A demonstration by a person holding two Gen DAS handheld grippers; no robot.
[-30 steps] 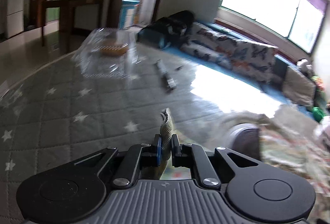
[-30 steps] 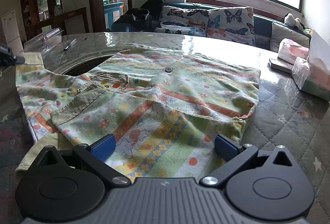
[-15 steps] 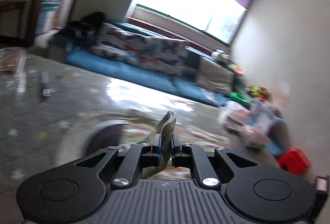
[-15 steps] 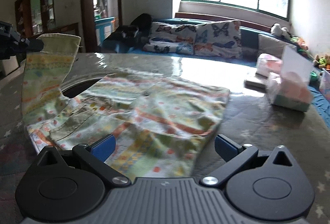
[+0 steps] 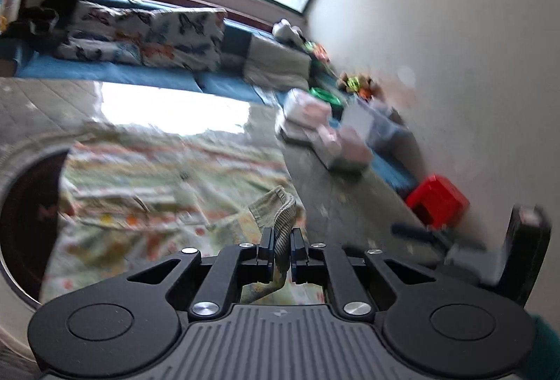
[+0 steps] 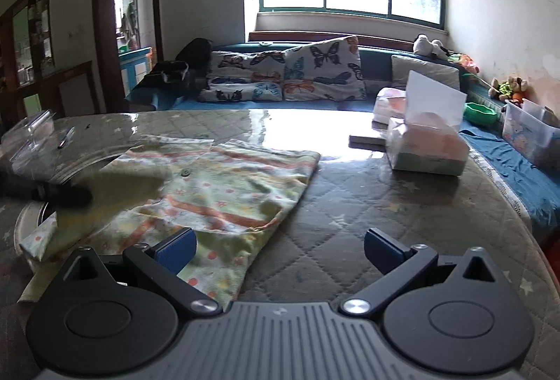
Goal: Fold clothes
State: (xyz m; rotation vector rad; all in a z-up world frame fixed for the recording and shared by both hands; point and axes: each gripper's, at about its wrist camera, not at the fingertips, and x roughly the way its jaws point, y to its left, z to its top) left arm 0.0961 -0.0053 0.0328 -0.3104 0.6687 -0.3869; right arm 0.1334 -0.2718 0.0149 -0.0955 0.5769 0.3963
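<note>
- Left hand-held gripper (image 5: 281,248): angled down over the counter (image 6: 367,212); jaws nearly together, clamped on the ribbed cuff (image 5: 283,217) of the garment (image 6: 224,191). The cuff rises out between the two pads, its tip curling to the left.
- Same unit from the right wrist view: a dark blurred shape at the left edge, above the garment's near-left part; the blur is too heavy to make out detail there.
- Right hand-held gripper (image 6: 279,248): tilted down, low over the quilted counter; jaws spread wide, nothing between them. Left fingertip (image 6: 176,248) over the garment's near hem, right fingertip over bare quilt.
- Garment: pale green, orange stripes and small prints, one dark button; spread on the counter ahead and left of the right unit, its left part apparently lifted off the surface.
- Tissue box (image 6: 425,149): on the counter, well right of the garment.
- Clear plastic container (image 6: 29,138): far left of the counter.
- Butterfly cushions (image 6: 283,74): on the sofa beyond.
</note>
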